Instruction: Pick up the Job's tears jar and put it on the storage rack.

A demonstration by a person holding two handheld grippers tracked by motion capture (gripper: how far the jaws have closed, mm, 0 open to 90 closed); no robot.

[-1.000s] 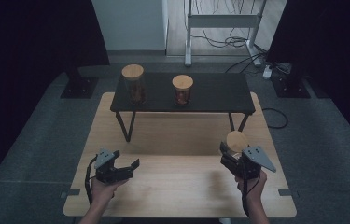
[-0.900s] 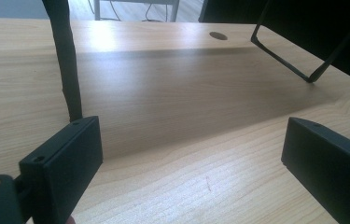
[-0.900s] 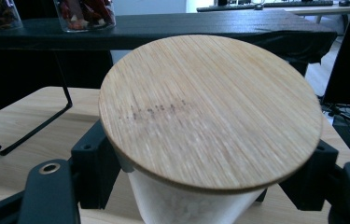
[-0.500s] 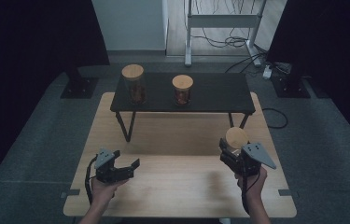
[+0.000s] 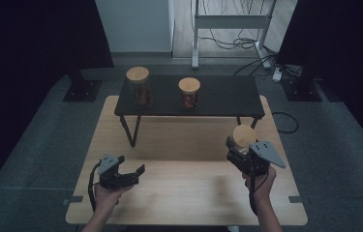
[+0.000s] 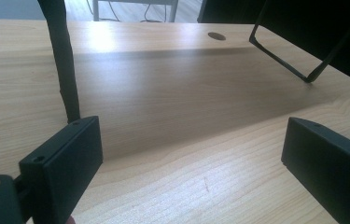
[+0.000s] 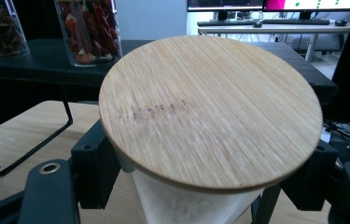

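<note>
The right gripper (image 5: pixel 241 151) holds a jar (image 5: pixel 243 137) with a bamboo lid (image 7: pixel 210 109), in the lower right of the high view, above the wooden table (image 5: pixel 189 193). Its jaws are closed on the glass body just below the lid, one on each side, as the right gripper view shows. The jar stands upright in the grip, its long axis vertical and the lid on top. The relation that matters is the way from this jar to the black shelf (image 5: pixel 218 96): the shelf lies beyond the jar, toward the upper middle of the high view, and it is higher than the table. Two other jars stand there already, one at the left (image 5: pixel 138 87) and one near the middle (image 5: pixel 189 93), well apart from each other. The right part of the shelf is free, and it is the part nearest to the held jar. I judge that the jar must go forward and a little up to reach it. The left gripper (image 5: pixel 127 175) is in the lower left, with its jaws wide and nothing between them. It is far from the jar, so the right hand is clearly the one for this move.
</note>
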